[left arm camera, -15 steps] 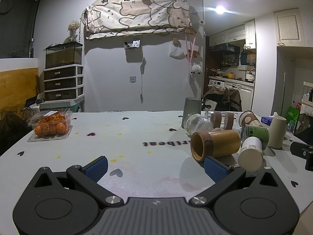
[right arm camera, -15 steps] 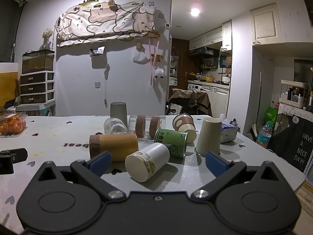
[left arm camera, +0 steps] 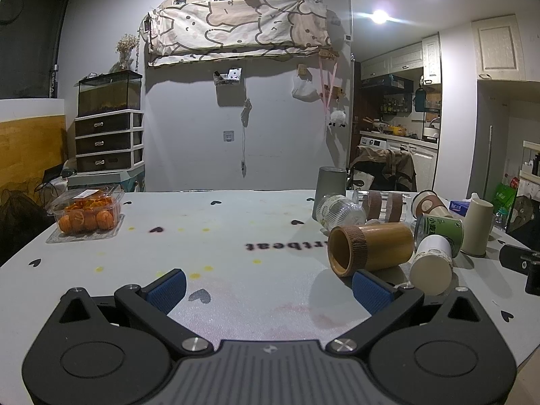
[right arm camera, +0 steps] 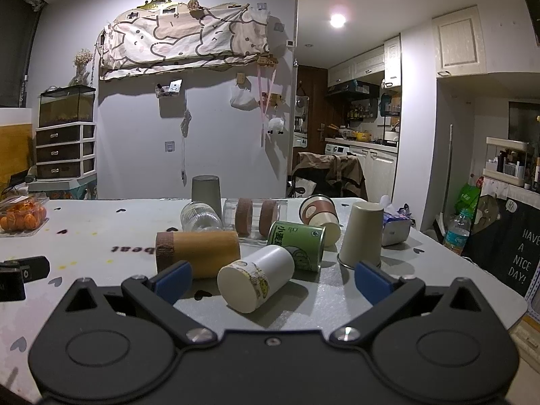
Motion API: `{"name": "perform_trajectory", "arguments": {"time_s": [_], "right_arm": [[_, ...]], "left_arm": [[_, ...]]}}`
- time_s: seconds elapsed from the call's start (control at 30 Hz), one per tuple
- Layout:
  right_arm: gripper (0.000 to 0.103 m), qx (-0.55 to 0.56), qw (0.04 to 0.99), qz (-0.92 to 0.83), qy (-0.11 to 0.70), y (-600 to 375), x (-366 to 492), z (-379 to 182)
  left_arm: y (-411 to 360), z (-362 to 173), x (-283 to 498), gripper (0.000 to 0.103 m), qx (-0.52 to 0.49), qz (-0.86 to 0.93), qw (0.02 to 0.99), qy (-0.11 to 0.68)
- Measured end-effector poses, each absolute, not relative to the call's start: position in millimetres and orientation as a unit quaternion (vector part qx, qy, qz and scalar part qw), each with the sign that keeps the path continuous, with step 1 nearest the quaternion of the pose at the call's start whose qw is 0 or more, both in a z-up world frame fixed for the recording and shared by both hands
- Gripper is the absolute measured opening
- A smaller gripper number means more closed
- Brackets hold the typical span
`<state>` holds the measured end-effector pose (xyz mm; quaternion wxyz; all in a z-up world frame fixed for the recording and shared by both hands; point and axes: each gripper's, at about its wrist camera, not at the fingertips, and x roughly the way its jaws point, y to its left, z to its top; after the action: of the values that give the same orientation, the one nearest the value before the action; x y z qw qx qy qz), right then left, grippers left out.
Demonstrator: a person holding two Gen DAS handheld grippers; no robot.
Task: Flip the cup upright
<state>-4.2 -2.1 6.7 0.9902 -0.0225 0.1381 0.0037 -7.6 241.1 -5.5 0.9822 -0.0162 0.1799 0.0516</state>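
Note:
Several cups lie in a cluster on the grey table [left arm camera: 236, 222]. A brown bamboo cup [left arm camera: 371, 248] [right arm camera: 199, 253] lies on its side, mouth toward the left gripper. A white paper cup [right arm camera: 256, 278] [left arm camera: 432, 263] lies on its side just ahead of my right gripper [right arm camera: 273, 278], which is open and empty. A green cup [right arm camera: 297, 244], a brown-banded paper cup [right arm camera: 320, 214], a clear ribbed cup [right arm camera: 200, 217] and a clear glass [right arm camera: 256, 217] also lie down. A beige cup [right arm camera: 361, 234] and a grey cup [right arm camera: 206, 190] stand upside down. My left gripper [left arm camera: 268, 290] is open and empty, left of the cluster.
A clear box of oranges [left arm camera: 86, 214] sits at the table's far left. A blue tissue pack [right arm camera: 396, 224] lies behind the beige cup. The table's right edge [right arm camera: 489, 276] is close to the cups. A chair with clothing [right arm camera: 329, 175] stands beyond the table.

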Motion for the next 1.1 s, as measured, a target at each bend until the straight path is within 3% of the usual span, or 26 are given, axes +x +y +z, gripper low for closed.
{"name": "perform_trajectory", "arguments": {"time_s": [1.1], "right_arm": [[0.103,-0.022,0.990,0.004,0.142,1.9,-3.4,3.0]], "left_arm": [[238.3,-6.2,-10.8,0.103,-0.017,0.050,0.982,0.181]]}}
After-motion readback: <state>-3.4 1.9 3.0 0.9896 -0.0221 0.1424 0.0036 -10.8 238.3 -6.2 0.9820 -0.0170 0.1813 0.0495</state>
